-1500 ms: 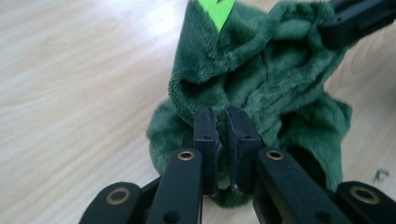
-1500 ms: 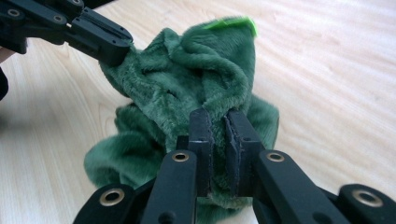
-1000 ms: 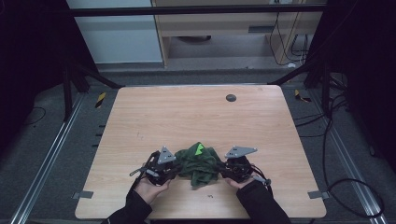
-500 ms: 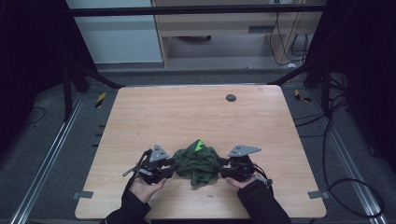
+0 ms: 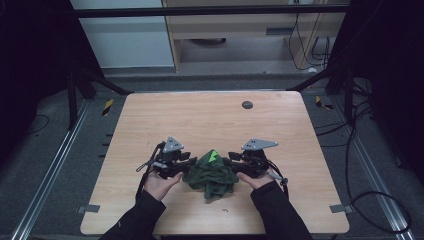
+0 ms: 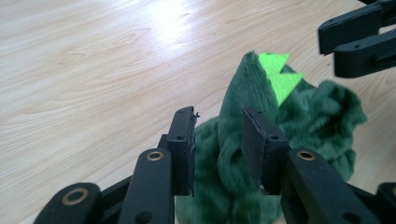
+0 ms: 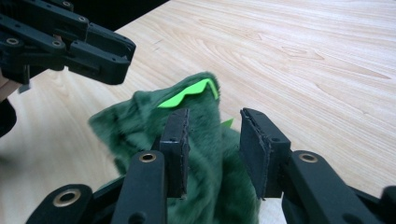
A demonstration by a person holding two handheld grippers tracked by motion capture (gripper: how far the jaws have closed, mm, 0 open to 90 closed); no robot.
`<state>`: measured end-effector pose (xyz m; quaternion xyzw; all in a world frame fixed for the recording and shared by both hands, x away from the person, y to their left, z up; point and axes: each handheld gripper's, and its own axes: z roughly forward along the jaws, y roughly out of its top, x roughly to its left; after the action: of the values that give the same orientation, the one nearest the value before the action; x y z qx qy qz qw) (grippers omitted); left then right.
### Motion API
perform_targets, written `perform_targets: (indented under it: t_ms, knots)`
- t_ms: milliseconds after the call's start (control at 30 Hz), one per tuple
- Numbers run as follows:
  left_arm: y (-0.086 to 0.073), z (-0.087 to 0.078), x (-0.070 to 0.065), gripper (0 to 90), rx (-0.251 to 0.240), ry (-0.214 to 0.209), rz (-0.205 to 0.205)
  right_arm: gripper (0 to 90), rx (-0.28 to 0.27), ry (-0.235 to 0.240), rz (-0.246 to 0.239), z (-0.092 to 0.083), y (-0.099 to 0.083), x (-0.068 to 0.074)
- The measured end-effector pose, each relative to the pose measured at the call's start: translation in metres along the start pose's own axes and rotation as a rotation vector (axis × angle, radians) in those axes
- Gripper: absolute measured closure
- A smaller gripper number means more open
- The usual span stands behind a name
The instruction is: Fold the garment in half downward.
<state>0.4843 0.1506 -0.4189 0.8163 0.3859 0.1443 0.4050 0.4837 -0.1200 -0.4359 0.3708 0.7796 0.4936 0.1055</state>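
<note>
Green plush cloth [image 5: 211, 172], with bright green zigzag trim [image 5: 213, 155] on its raised fold, lies bunched on the wooden bench [image 5: 210, 117] near its front edge, between the two tools. The left tool [image 5: 186, 162] sits just beside the cloth's left side and the right tool [image 5: 231, 161] just beside its right side. In the left gripper view a fold of plush stands up between the parted jaws, which have just been opening; their pads do not press it. The right gripper view shows the same: jaws apart, fold between them, unclamped. No label or writing can be read on the cloth.
</note>
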Motion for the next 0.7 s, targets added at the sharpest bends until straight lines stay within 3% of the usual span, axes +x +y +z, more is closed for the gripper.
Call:
perform_targets:
  t_ms: [367, 700]
  knots:
    - [-0.015, 0.028, -0.002, 73.7, 0.102, -0.031, 0.012, 67.4, 0.096, 0.021, 0.003, 0.022, -0.012, 0.002]
    - [-0.019, 0.032, -0.003, 86.0, 0.121, -0.068, 0.016, 86.4, 0.127, 0.039, 0.001, 0.026, -0.017, 0.004]
